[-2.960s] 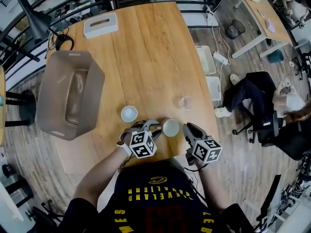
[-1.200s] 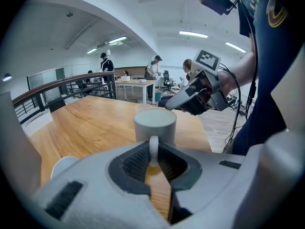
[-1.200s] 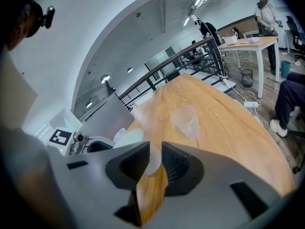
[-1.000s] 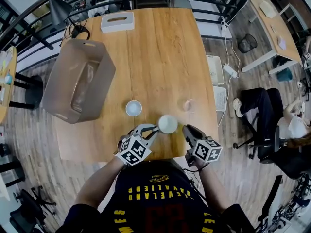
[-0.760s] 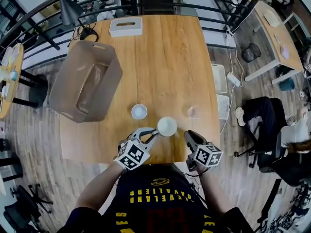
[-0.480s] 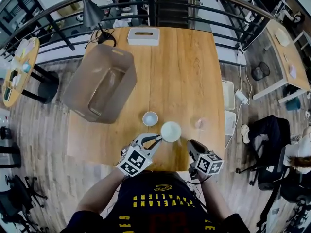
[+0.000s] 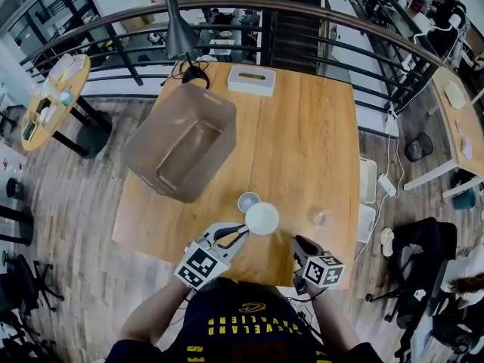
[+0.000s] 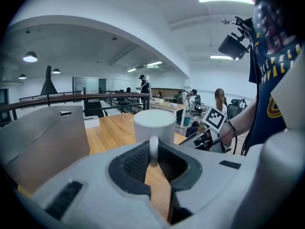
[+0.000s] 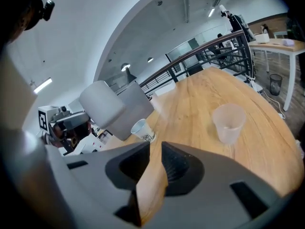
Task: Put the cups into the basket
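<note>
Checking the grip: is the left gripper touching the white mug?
Touching. Left gripper view: the left gripper pinches the handle of the white mug.

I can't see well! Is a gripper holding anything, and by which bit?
The left gripper holds the white cup by its handle, pinched between its fingers. The right gripper holds nothing.

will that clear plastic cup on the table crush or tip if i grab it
The clear plastic cup looks thin-walled and empty, so it is probably light and may flex under a firm squeeze. It stands upright on a base narrower than its rim, so a sideways nudge could tip it.
</note>
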Demonstrator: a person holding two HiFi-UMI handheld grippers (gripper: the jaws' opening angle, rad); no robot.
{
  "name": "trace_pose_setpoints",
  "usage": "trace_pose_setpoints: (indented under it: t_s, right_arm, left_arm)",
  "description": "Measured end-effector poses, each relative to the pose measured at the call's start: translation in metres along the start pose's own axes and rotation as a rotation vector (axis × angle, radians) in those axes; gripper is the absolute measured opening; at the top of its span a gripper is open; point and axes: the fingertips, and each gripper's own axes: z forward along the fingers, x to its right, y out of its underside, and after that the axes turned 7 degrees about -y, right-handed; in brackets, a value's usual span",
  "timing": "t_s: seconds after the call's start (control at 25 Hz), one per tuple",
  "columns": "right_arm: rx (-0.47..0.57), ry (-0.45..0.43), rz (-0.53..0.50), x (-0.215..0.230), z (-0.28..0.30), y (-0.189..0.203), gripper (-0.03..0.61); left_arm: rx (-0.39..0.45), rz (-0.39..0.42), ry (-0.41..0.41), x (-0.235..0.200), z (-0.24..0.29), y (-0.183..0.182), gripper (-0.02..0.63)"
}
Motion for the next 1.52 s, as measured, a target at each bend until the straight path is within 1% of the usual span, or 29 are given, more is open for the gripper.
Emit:
trace_pose_setpoints:
  t_s: [0.12,0.24,0.52,0.64,0.76,0.96,1.16,1.32,1.52]
  right_arm:
    - [-0.019,-0.025,-0.014,-0.005,0.009,0.0,0.083]
    - [-0.031,-0.04,-0.02,-0.01,0.016,0.003,0.083]
    - [-0.041,-0.037,-0.042,-0.024,0.03,0.001,0.083]
    - [-0.026,-0.013,-0.046,-0.028,0.035,-0.005,0.083]
    - [-0.002,0.03,-0.03,-0.03,0.042,-0.01,0.083]
    - [0.044,0.077,-0.024,-0.054,0.057,-0.023,0.081]
    - [0.06,0.081,-0.042,-0.086,0.081,-0.033,0.081]
    - [0.063,0.093,-0.063,-0.108,0.099,-0.032,0.078]
    - [0.046,0.091,-0.061,-0.128,0.119,-0.025,0.075]
  left_arm:
    - [0.022,-0.028,-0.047,-0.016,-0.016,-0.009,0.052]
    - [0.035,-0.032,-0.088,-0.034,-0.031,-0.018,0.052]
    - [0.027,-0.041,-0.153,-0.084,-0.062,-0.027,0.052]
    - [0.05,-0.049,-0.15,-0.106,-0.07,-0.032,0.052]
    - [0.062,-0.052,-0.134,-0.128,-0.079,-0.037,0.052]
    - [0.072,-0.037,-0.092,-0.164,-0.098,-0.047,0.052]
    - [0.109,-0.057,-0.073,-0.204,-0.11,-0.056,0.052]
    - [0.123,-0.063,-0.064,-0.23,-0.117,-0.058,0.052]
    - [0.13,-0.077,-0.044,-0.257,-0.117,-0.057,0.052]
